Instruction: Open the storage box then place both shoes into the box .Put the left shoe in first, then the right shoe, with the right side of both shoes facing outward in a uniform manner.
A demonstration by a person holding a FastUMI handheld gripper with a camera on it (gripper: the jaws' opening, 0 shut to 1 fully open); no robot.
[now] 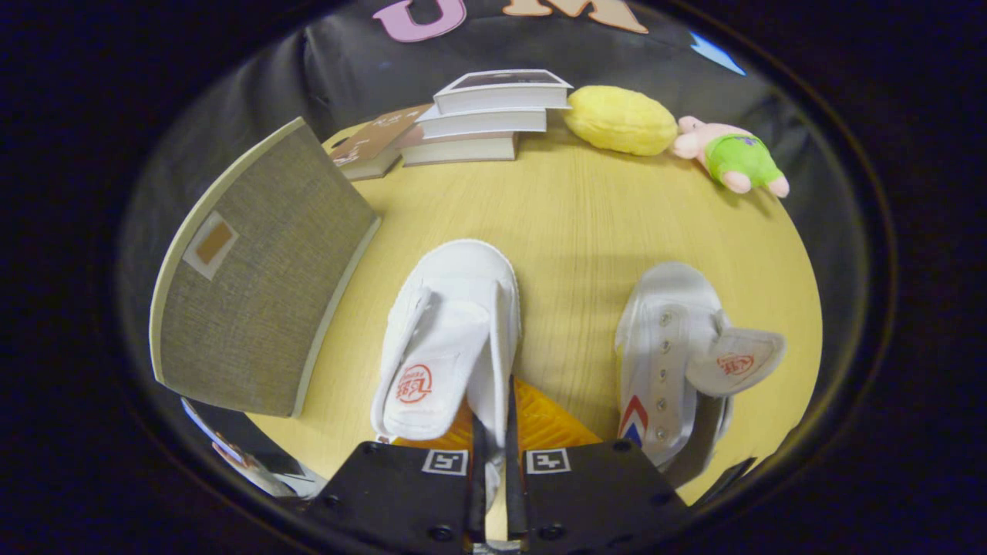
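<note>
A round wooden table [586,223] fills the scene, seen from just above the gripper [493,420]. Its two fingers are drawn close together and pinch the right side wall of a white canvas shoe [451,324], one finger inside the shoe opening and the other outside it. This shoe points away from the fingers, toe toward the far side of the table. It has a rounded white toe and its tongue is folded forward, showing a red round logo on the lining.

To the right, apart from the first, lies a second white canvas shoe [671,347], also toe away. A row of metal eyelets runs along its upper, a red and blue chevron marks its side near the heel, and its tongue flops out to the right with a red logo on it.

To the left of the held shoe stands the storage box [254,277], covered in grey-green woven fabric with a pale rim and a small tan label patch.

At the far edge of the table sits a stack of books [486,116], a yellow plush toy [621,119] and a pink plush figure in green [732,158].
</note>
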